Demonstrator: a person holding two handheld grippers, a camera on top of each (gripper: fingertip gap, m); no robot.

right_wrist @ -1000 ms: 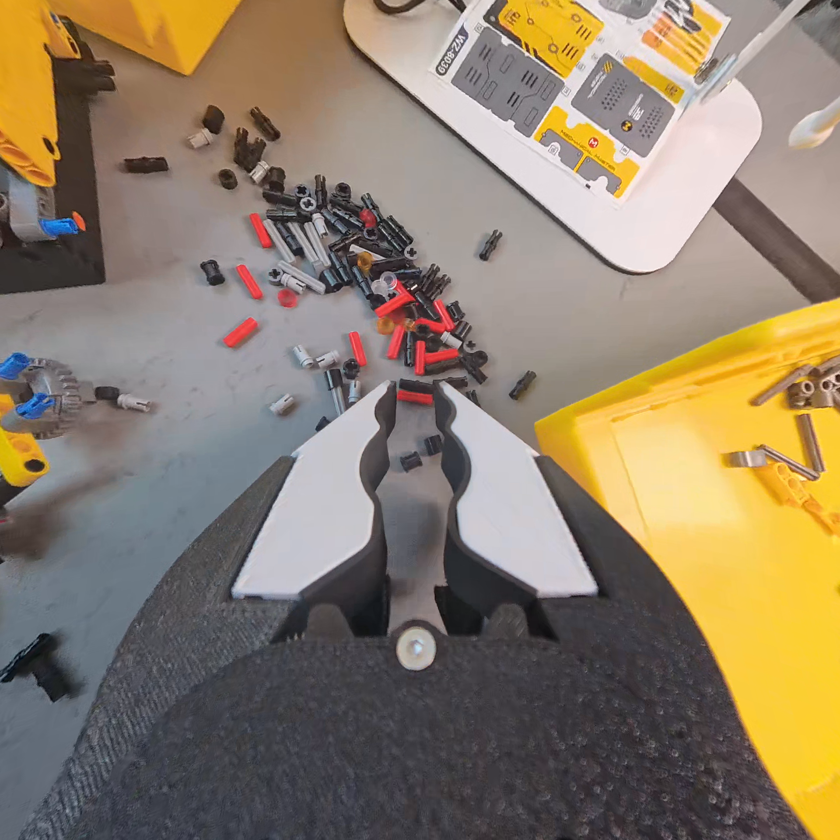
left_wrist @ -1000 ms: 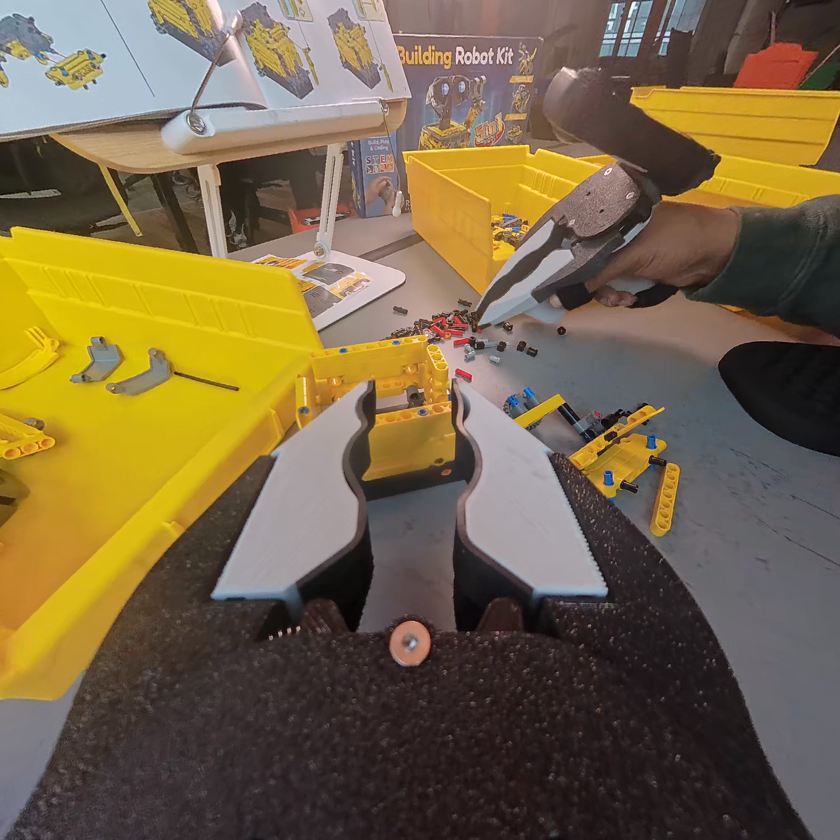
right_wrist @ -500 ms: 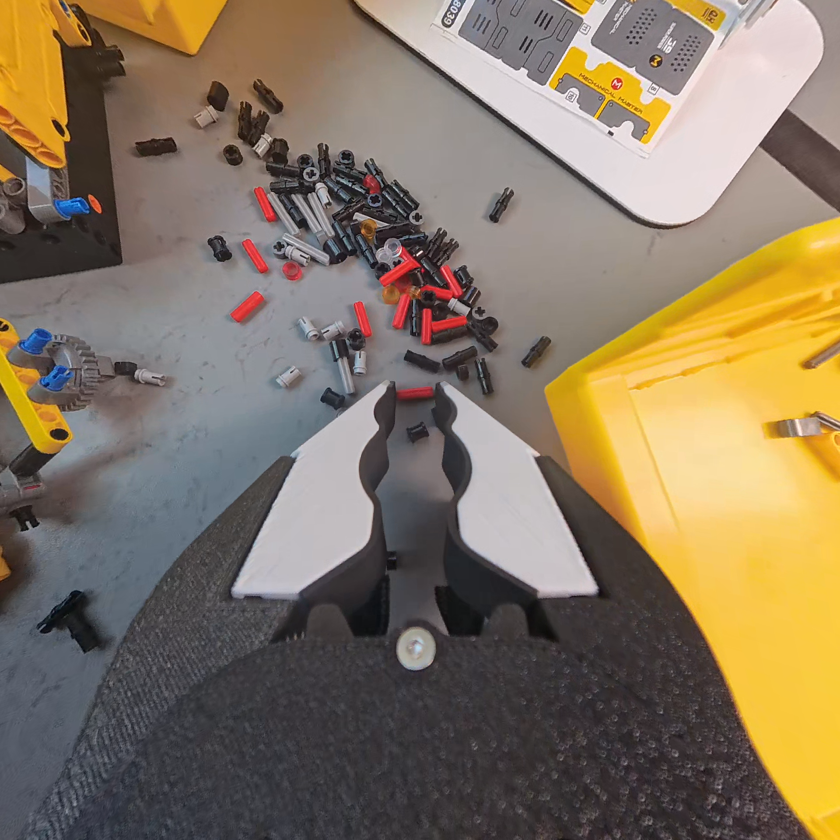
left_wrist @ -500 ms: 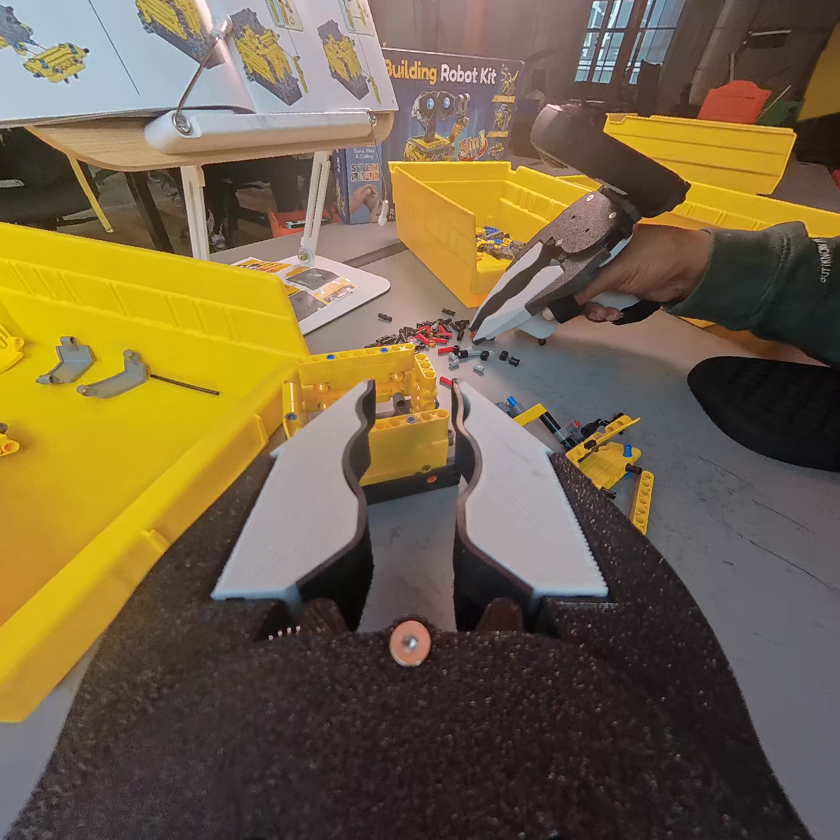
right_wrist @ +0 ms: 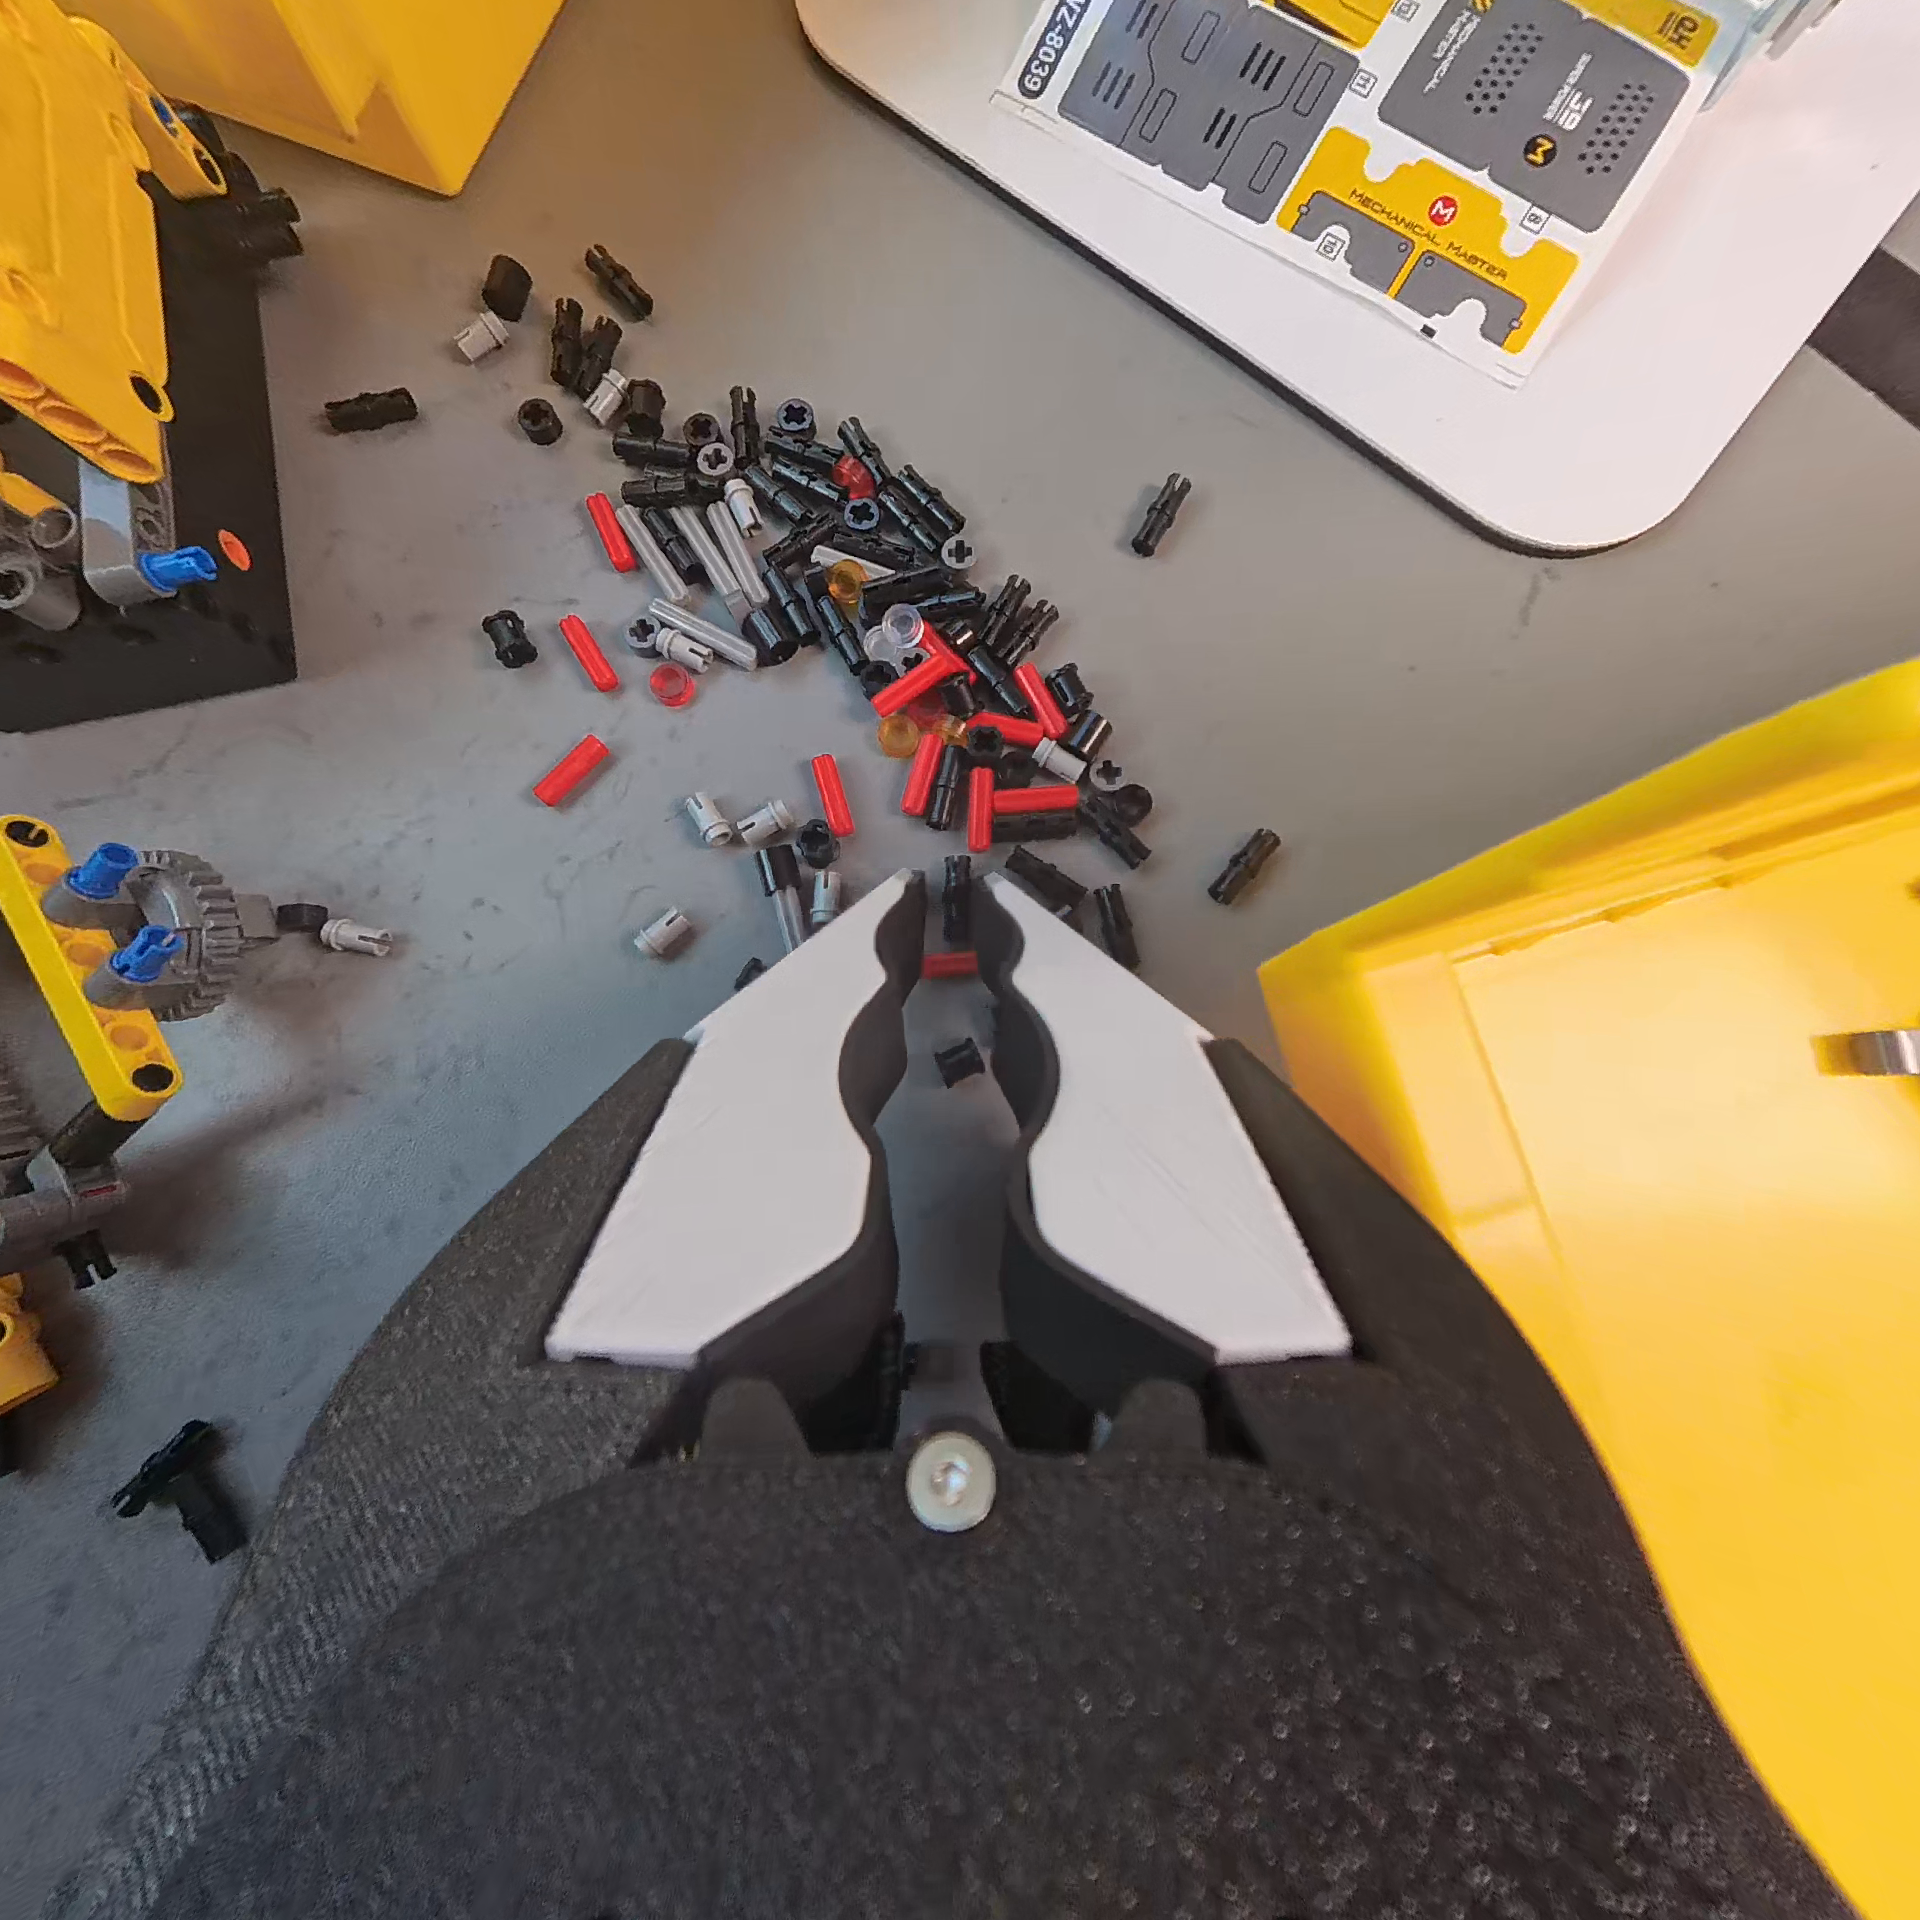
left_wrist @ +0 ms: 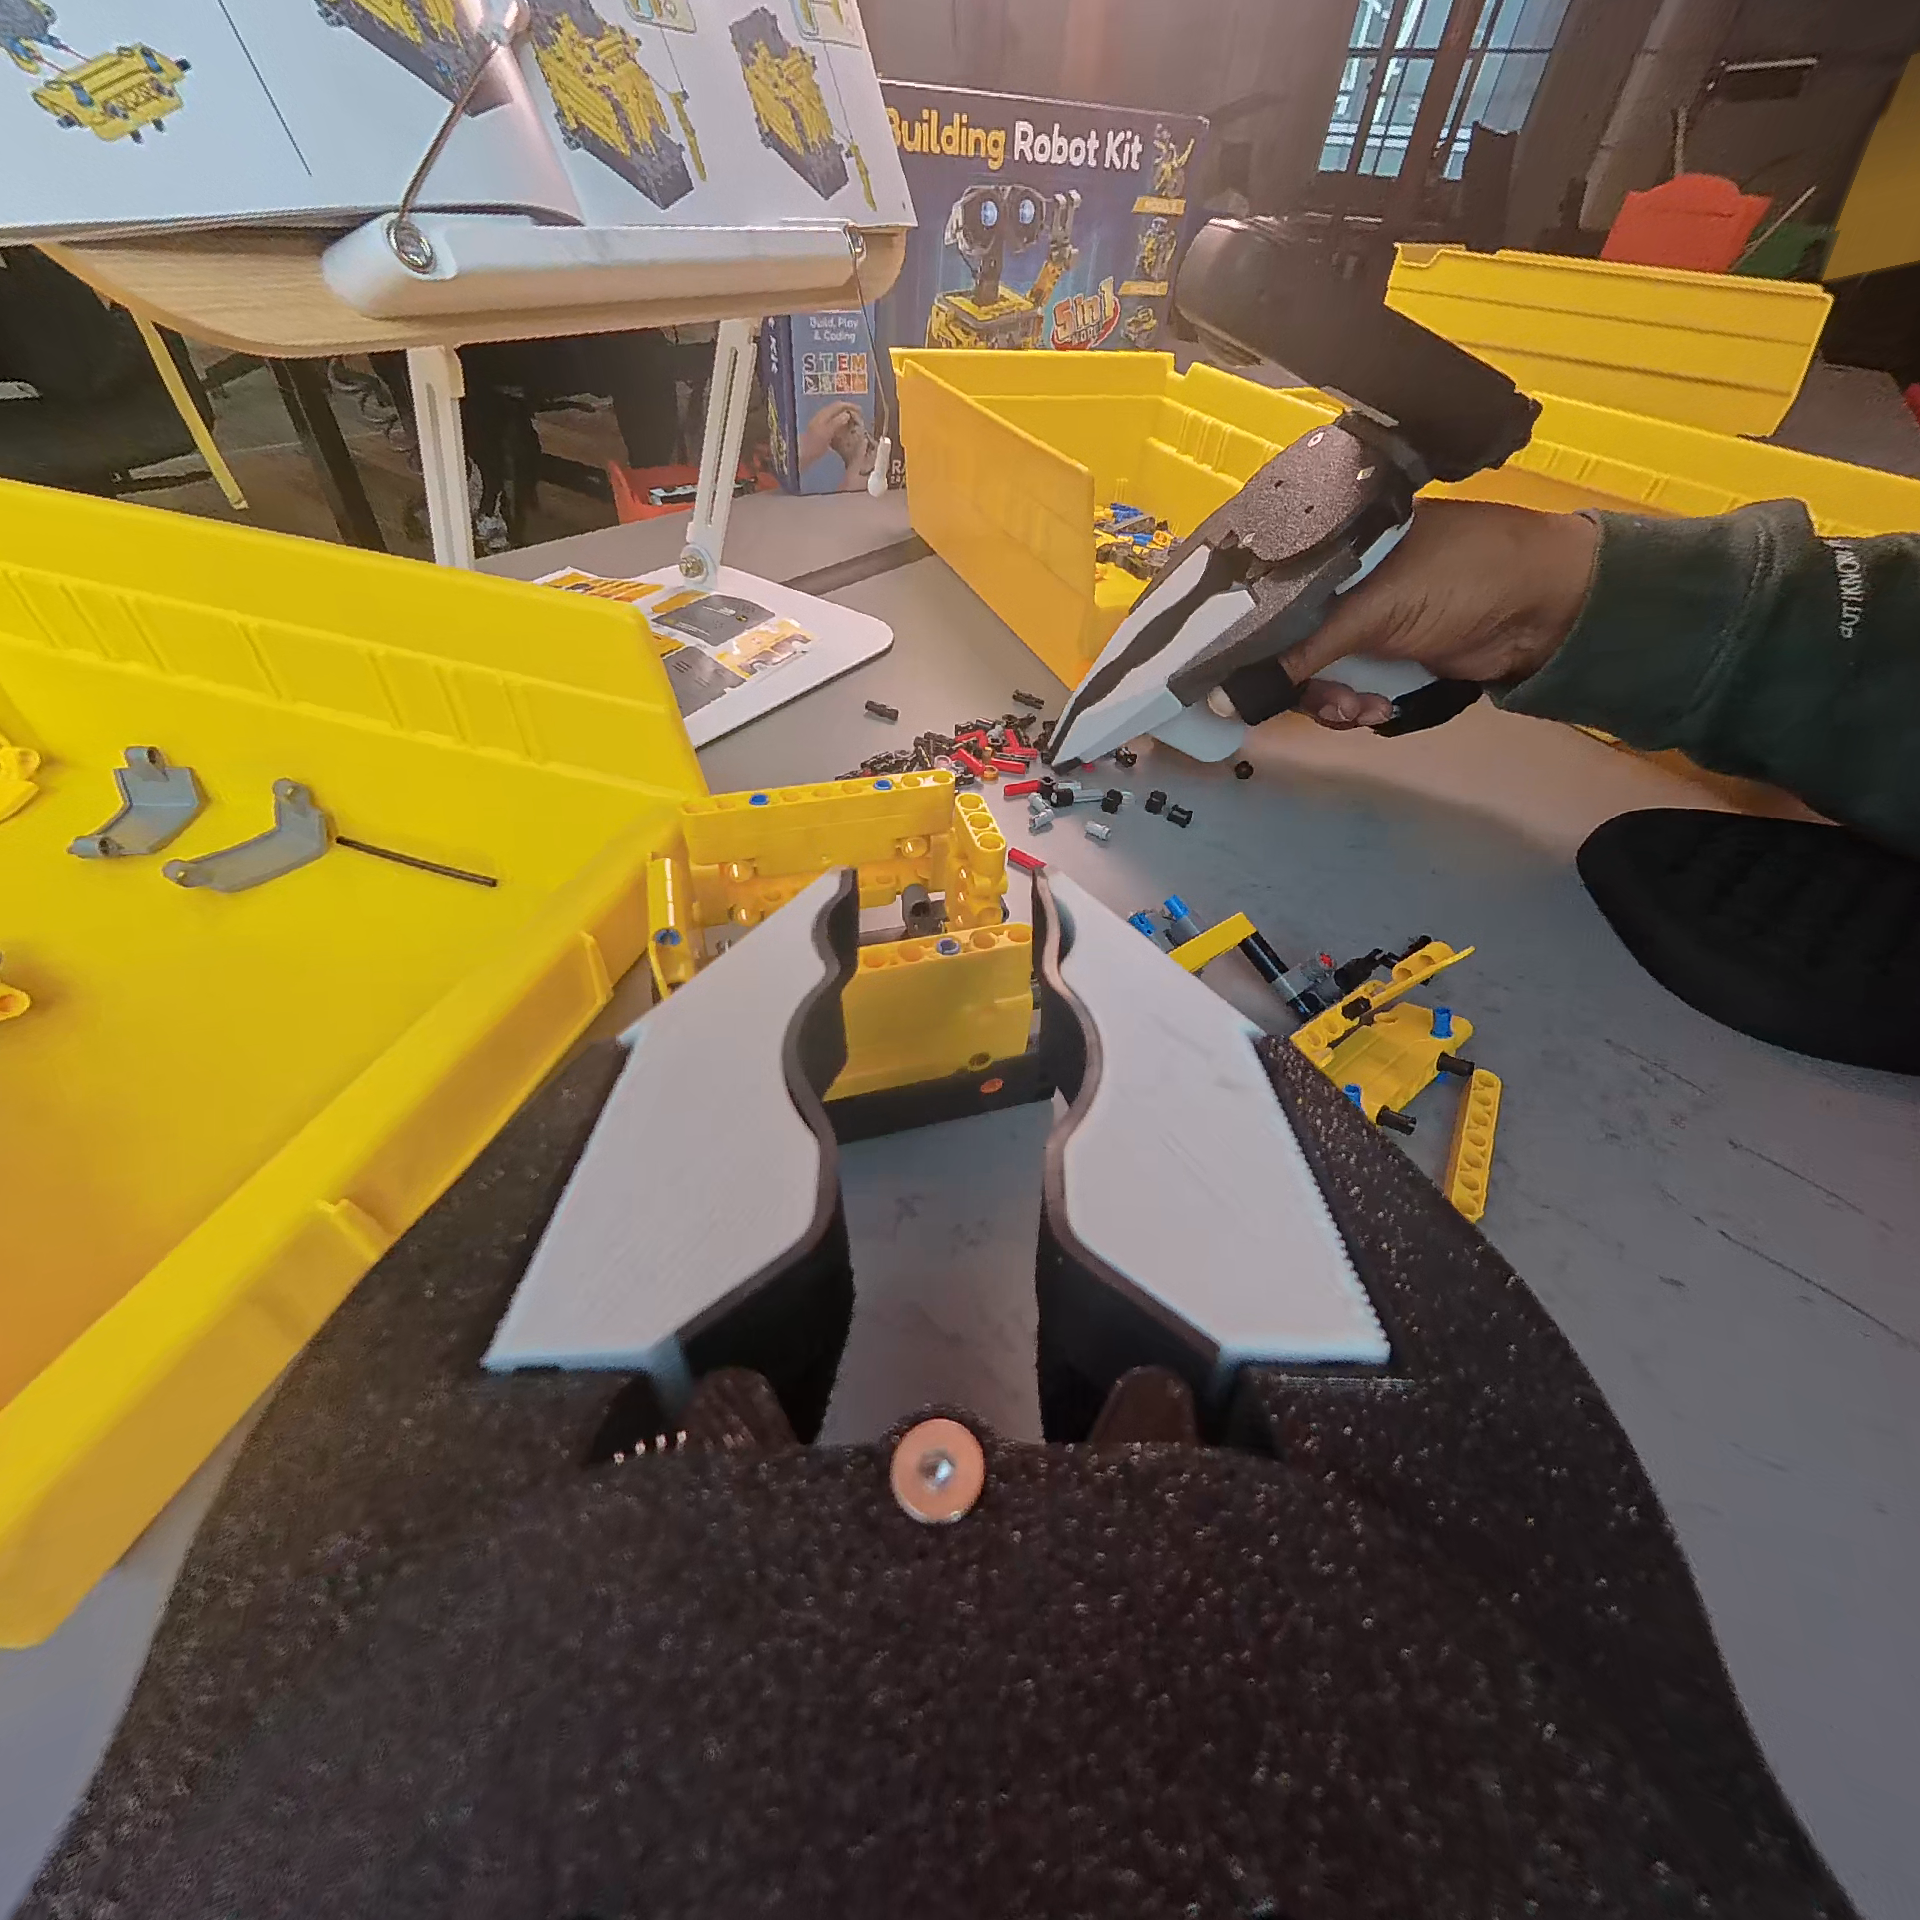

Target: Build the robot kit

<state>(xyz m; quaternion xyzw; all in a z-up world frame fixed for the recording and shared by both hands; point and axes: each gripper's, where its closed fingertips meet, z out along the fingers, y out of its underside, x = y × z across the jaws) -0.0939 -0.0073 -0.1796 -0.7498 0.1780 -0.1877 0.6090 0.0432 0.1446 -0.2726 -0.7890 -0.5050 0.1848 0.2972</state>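
Red pin (right_wrist: 948,964): a short rod between the jaws of the right gripper (right_wrist: 951,880), set a little back from the tips, long axis crosswise to the jaws. Each end appears to meet an inner pad. The jaws are drawn close about it and seem to pinch it end to end, though whether it is lifted or lies on the desk (right_wrist: 1039,312) cannot be told. Black pin (right_wrist: 957,902): at the tips, lengthwise in the narrow gap. Black bush (right_wrist: 958,1062): farther back between the jaws, loose on the desk. Pile (right_wrist: 883,623) of black, red and grey pins: just ahead of the tips and to their left. Yellow bin (right_wrist: 1558,1143): right of the jaws, near, cut off by the frame. Sticker sheet (right_wrist: 1351,156): far ahead, right, partly cut off. Gear piece (right_wrist: 177,925): well to the left. Left gripper (left_wrist: 940,881): jaws spread, straddling a yellow build (left_wrist: 935,997) whose black base sits on the desk; contact with its sides cannot be made out. Yellow tray (left_wrist: 260,1091): left of these jaws. Hand (left_wrist: 1455,613): holds the right gripper, well ahead and to the right of them.
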